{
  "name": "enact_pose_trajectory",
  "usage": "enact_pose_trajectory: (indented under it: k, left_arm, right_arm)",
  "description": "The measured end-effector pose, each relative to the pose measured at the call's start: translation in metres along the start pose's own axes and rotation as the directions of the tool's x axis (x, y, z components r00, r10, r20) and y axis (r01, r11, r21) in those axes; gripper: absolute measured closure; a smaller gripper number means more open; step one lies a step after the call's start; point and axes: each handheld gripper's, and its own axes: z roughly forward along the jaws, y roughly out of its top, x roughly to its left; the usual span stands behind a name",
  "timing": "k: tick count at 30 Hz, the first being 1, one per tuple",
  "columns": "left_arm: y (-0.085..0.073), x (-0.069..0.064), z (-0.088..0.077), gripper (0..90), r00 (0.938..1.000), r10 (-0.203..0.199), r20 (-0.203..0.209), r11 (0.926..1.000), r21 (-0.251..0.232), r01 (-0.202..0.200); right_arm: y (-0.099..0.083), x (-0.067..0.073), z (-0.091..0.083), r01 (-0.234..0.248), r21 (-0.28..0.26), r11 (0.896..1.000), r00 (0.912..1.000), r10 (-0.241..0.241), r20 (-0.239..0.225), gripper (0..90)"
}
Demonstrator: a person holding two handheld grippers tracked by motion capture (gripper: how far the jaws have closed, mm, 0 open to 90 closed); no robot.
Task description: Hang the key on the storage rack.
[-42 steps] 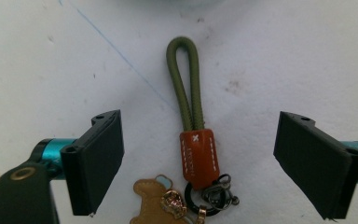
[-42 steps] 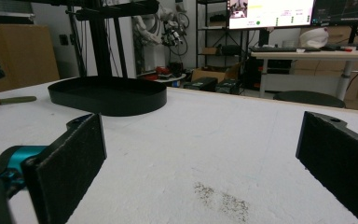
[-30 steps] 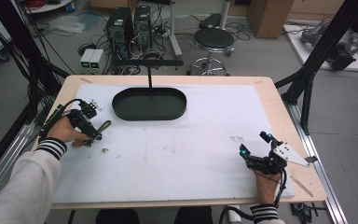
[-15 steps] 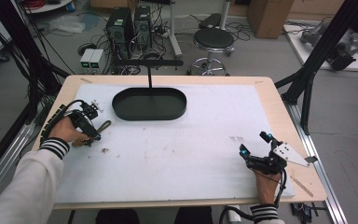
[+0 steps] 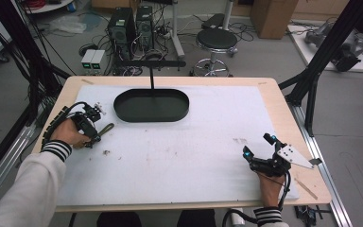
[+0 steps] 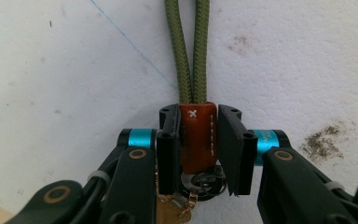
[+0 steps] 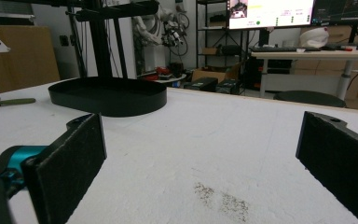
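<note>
High view: the left hand-held gripper (image 5: pixel 94 124) sits low on the white tabletop (image 5: pixel 179 151) at its left edge, just in front of and to the left of the black oval tray (image 5: pixel 151 105), with an olive cord loop (image 5: pixel 107 128) trailing out from its tip. The left gripper view gives the detail: the two black jaws stand either side of the brown leather tab (image 6: pixel 196 135) of a keychain, the left pad against it, the right pad tilted with a thin gap still showing lower down, so the jaws are closing on the tab but I would not call the hold firm yet. The doubled olive cord runs straight ahead from the tab; a metal ring (image 6: pixel 204 182) and a brass key (image 6: pixel 173 209) lie beneath, between the jaw bases.

The right hand-held gripper (image 5: pixel 259 153) rests near the front right corner of the tabletop, well apart from the keychain; its own view shows its jaws spread wide with nothing between them.

The step in hand looks like a pick-up of the keychain, perhaps bound for the tray. To do it well, squeeze until both pads sit flat on the leather, keep the grip on the tab and not on the ring, then lift straight up so the cord and key hang free rather than dragging.
</note>
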Motion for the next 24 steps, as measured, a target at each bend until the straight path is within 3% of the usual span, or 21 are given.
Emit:
enact_pose_trajectory:
  k: [15,24]
  left_arm:
    - [-0.001,-0.005,-0.004,76.1,0.9991,0.021,-0.037,0.9998,-0.002,-0.021]
    - [-0.004,-0.001,-0.015,76.6,0.9987,0.003,-0.050,0.9959,-0.090,-0.008]
  right_arm:
    - [0.000,0.000,0.000,-0.004,0.000,1.000,1.0000,0.004,0.000,0.5]
    - [0.000,0.000,0.000,-0.009,0.000,1.000,1.0000,0.009,0.001,0.5]
